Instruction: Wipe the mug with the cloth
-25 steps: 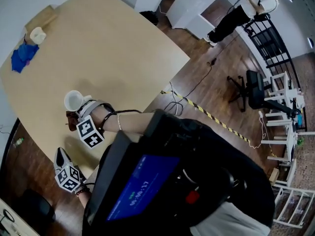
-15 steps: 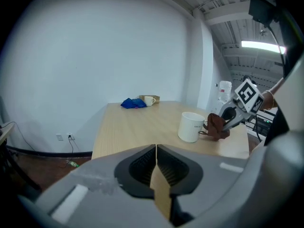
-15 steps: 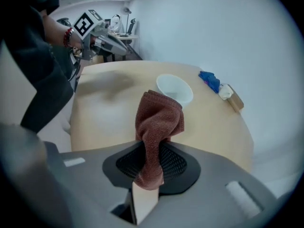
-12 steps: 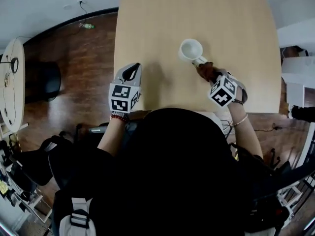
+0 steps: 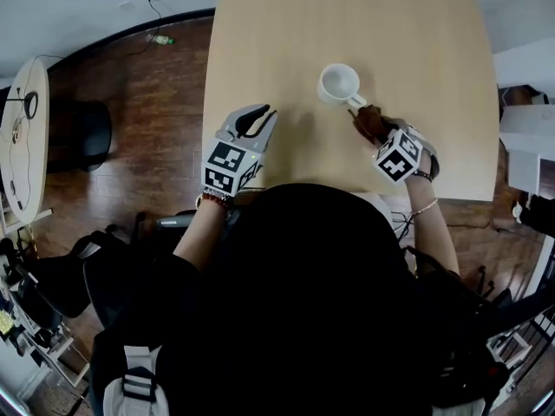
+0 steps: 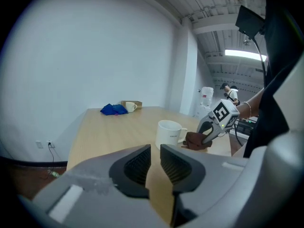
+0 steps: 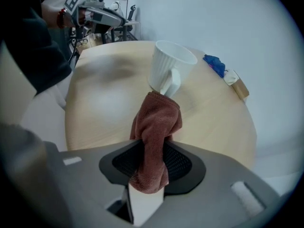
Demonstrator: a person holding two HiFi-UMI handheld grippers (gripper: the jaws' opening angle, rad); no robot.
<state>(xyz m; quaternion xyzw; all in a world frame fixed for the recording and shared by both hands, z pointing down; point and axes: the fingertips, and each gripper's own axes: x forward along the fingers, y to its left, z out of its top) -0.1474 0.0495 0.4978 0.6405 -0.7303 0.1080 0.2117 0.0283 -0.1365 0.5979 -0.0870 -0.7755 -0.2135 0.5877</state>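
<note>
Two grippers have both just been opening a little. Left gripper [image 5: 260, 113] now shows a narrow gap with nothing in it, and it has moved further over the table [image 5: 260, 42]. Right gripper [image 7: 153, 151] still has the cloth [image 7: 157, 120] between its jaws, now right by the handle of the mug [image 5: 337, 83], upper middle of the head view.

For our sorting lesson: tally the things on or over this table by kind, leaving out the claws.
Mugs: 2, the white mug and the far mug
Cloths: 2, the brown cloth and the blue cloth
Boxes: 1, the tan box
Total: 5
</note>
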